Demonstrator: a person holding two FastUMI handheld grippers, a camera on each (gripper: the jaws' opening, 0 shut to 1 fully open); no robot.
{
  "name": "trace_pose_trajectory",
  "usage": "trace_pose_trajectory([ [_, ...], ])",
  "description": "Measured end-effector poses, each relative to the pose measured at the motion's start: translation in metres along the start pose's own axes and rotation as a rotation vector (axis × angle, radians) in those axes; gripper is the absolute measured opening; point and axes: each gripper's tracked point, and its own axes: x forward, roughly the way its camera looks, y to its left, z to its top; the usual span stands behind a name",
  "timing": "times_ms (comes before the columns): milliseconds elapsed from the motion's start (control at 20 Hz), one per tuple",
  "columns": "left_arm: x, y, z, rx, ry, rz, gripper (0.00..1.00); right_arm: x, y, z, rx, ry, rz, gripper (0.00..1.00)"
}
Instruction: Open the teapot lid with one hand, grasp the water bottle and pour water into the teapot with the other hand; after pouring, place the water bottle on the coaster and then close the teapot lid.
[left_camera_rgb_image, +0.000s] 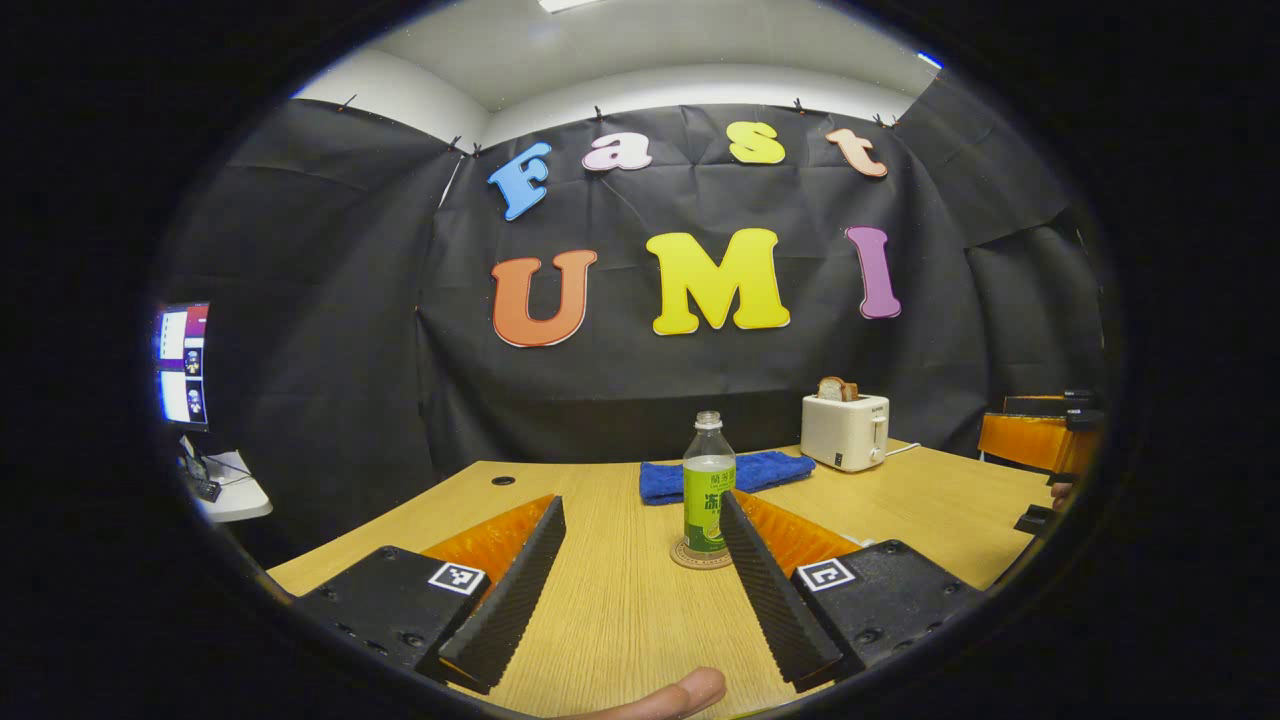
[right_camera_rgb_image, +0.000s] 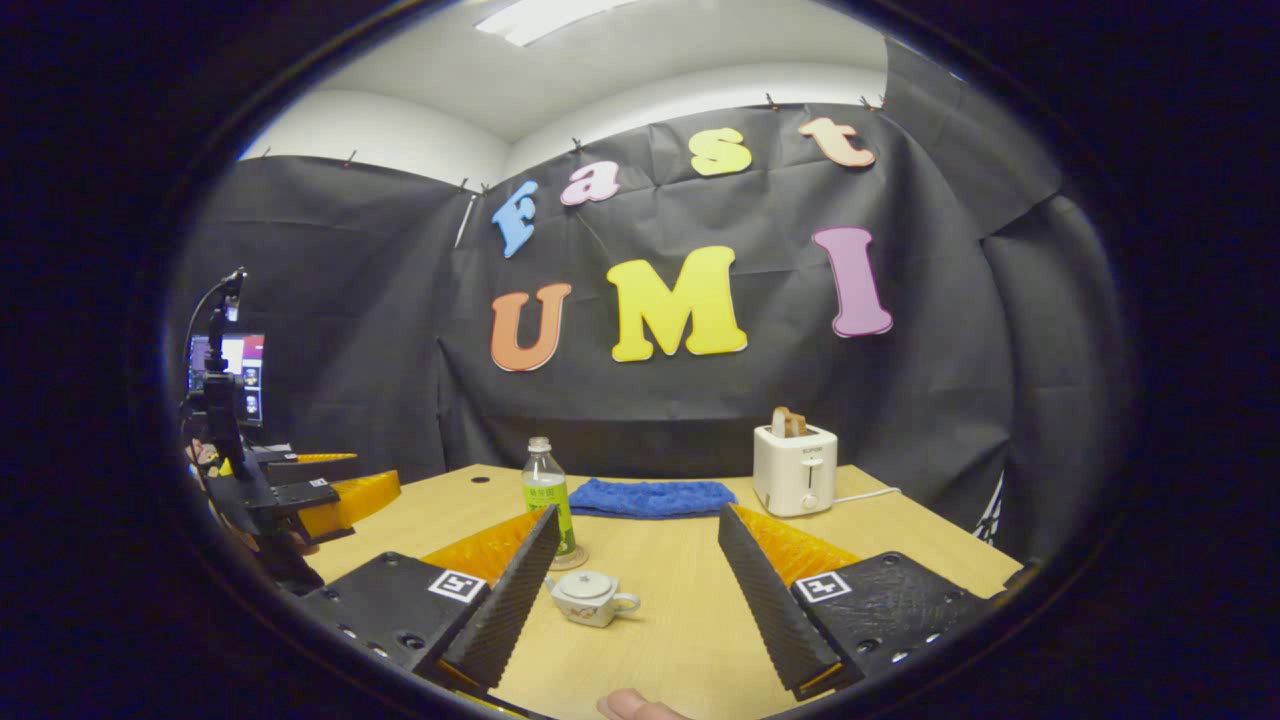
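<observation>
Two tools, left tool (left_camera_rgb_image: 640, 570) and right tool (right_camera_rgb_image: 635, 590), both spread apart and empty above the worktop (left_camera_rgb_image: 620, 620); bottle (left_camera_rgb_image: 708, 484) upright on coaster (left_camera_rgb_image: 700, 558), lidded teapot (right_camera_rgb_image: 590, 597) nearby; tall bottle may tip if nudged off-centre.

In the left gripper view, the left gripper (left_camera_rgb_image: 640, 590) sits at six o'clock with its jaws spread wide apart and nothing between them but bare table (left_camera_rgb_image: 620, 610). A fingertip (left_camera_rgb_image: 670, 697) pokes in at the very bottom edge. Just past the right-hand finger, the bottle (left_camera_rgb_image: 708, 484) stands upright on the coaster (left_camera_rgb_image: 700, 556), capless as far as can be seen. Behind it lies a blue cloth (left_camera_rgb_image: 725, 476). At two o'clock from the bottle a toaster (left_camera_rgb_image: 845, 430) stands with bread in its slot. The right gripper (left_camera_rgb_image: 1040, 440) shows at three o'clock, a monitor (left_camera_rgb_image: 182, 365) at nine.
</observation>
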Motion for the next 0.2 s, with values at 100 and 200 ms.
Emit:
trace_pose_trajectory([
  [100,0.0013,0.0027,-0.0039,-0.011,0.014,0.006,0.97,0.0018,-0.0063,-0.0036,0.017,0.013,-0.015,0.97],
  [200,0.0023,0.0035,-0.0108,-0.030,0.039,0.005,0.97,0.0020,-0.0102,-0.0052,0.021,0.020,-0.023,0.95],
])
